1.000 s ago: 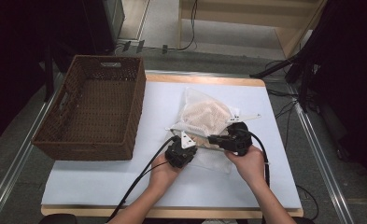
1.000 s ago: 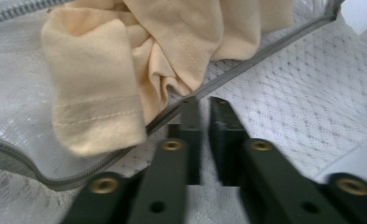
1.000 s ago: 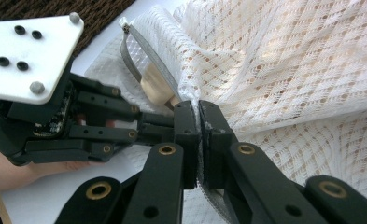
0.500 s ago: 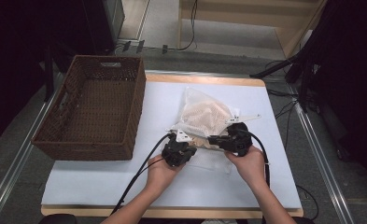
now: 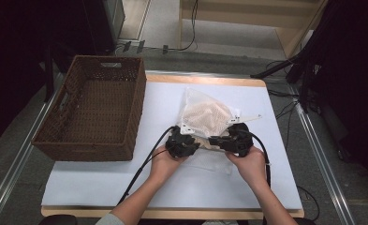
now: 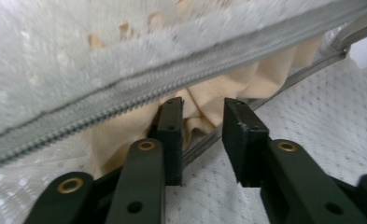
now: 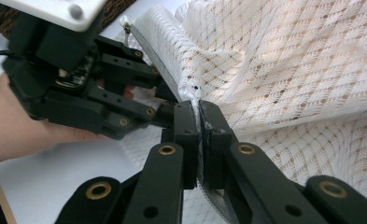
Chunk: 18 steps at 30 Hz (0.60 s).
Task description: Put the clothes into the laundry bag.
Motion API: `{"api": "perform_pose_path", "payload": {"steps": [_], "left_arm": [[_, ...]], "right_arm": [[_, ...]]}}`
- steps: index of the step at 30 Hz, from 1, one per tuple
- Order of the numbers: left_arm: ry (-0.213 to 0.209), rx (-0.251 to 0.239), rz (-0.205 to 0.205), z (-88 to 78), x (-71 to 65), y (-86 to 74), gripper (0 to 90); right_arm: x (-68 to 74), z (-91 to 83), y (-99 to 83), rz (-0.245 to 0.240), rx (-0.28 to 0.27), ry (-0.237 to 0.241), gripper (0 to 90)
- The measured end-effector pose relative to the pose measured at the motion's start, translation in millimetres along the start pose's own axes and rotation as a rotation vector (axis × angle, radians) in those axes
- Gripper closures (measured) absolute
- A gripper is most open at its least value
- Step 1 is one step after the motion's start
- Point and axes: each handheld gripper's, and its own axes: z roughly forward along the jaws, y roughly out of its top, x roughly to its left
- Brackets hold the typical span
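A brown wicker basket [image 5: 95,110] stands at about nine o'clock from the work, well apart from it on the white table [image 5: 102,185]. A black cable [image 5: 144,164] trails from the left gripper toward seven o'clock across the table, and another loops round the right hand at about four o'clock. Nothing lies between the grippers and the bag.

The white mesh laundry bag [image 5: 205,115] lies near the middle of the table, at twelve o'clock from both hands, with a beige cloth [image 6: 218,95] inside it.

The left gripper [image 5: 181,143] sits at the bag's near edge. Its jaws have just been opening and now stand partly apart; in the left gripper view they reach into the bag's unzipped mouth, with the grey zipper [image 6: 172,79] running across above them toward two o'clock and the beige cloth in the gap ahead. The pads are not pressing on anything that can be seen.

The right gripper [image 7: 199,109] is clamped tight on the bag's mesh edge right beside the zipper end, the fabric pinched between its pads. In the high view it sits at three o'clock from the left gripper, just beside it
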Motion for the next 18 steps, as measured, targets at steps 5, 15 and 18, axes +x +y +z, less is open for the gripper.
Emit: {"api": "perform_pose_path", "payload": {"steps": [5,15,18], "left_arm": [[0.010,0.024,0.085,-0.9,-6.9,-3.2,66.8],[-0.011,0.078,0.110,-4.3,-13.3,-3.1,89.3],[-0.065,0.096,0.060,-7.8,-11.3,-2.3,89.4]], "right_arm": [[-0.6,-0.4,0.1,0.000,-0.001,-0.002,87.8],[0.6,0.1,0.3,0.000,0.003,-0.005,87.8],[0.3,-0.8,0.0,-0.002,0.000,-0.004,87.8]]}}
